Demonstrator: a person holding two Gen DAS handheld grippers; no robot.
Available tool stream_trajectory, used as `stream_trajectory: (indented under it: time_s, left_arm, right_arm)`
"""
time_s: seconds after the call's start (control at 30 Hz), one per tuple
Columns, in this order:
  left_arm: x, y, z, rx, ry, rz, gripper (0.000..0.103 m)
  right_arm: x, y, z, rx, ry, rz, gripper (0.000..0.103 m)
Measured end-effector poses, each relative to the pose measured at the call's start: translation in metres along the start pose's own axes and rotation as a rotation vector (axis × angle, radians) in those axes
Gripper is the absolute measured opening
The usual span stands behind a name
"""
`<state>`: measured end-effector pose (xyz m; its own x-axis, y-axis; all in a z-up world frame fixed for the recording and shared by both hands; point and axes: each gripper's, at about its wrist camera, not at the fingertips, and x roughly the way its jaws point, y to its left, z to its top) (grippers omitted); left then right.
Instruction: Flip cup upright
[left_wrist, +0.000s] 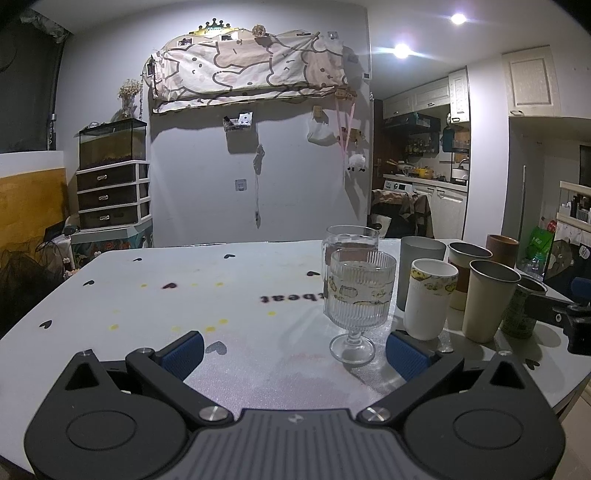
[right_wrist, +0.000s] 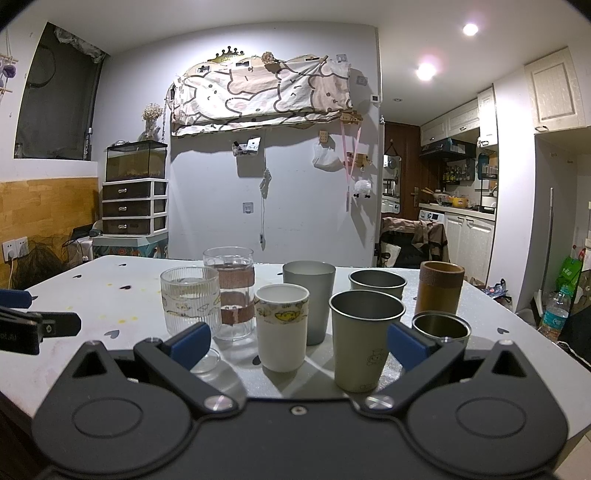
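Several cups stand upright on the white table (left_wrist: 184, 295). A ribbed glass goblet (left_wrist: 357, 295) stands just ahead of my left gripper (left_wrist: 295, 350), nearer its right finger; it also shows in the right wrist view (right_wrist: 190, 299). A white paper cup (right_wrist: 282, 326) and a beige metal cup (right_wrist: 364, 339) stand between the fingers of my right gripper (right_wrist: 297, 345). Both grippers are open and empty. Behind stand a clear glass with brown bands (right_wrist: 231, 295), a grey cup (right_wrist: 309, 301), a metal cup (right_wrist: 376, 284), a brown cup (right_wrist: 439, 288) and a small green cup (right_wrist: 441, 326).
The table's right edge (right_wrist: 535, 332) curves close behind the cups. The left gripper (right_wrist: 22, 321) shows at the left of the right wrist view, the right gripper (left_wrist: 569, 317) at the right of the left wrist view. A chair (right_wrist: 413, 240) stands beyond the table.
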<state>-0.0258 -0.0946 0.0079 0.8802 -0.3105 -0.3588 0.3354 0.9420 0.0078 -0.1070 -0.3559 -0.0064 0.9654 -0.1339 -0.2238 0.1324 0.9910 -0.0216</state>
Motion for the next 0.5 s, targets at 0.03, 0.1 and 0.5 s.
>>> stream_trajectory:
  time_s: [0.03,0.1,0.5]
  left_arm:
    - [0.0002,0.0001,0.0001,0.000,0.001,0.000,0.103]
    - [0.0001,0.0000,0.0000,-0.001,0.001,0.001,0.103]
    - [0.0004,-0.0008,0.0008,0.000,0.001,0.002,0.103]
  right_arm:
    - [0.0001,0.0001,0.0000,0.001,0.000,0.000,0.103]
    - [0.0002,-0.0004,-0.0007,0.001,0.000,-0.001,0.103]
    - [0.0004,-0.0006,-0.0011,0.000,0.001,0.000,0.103]
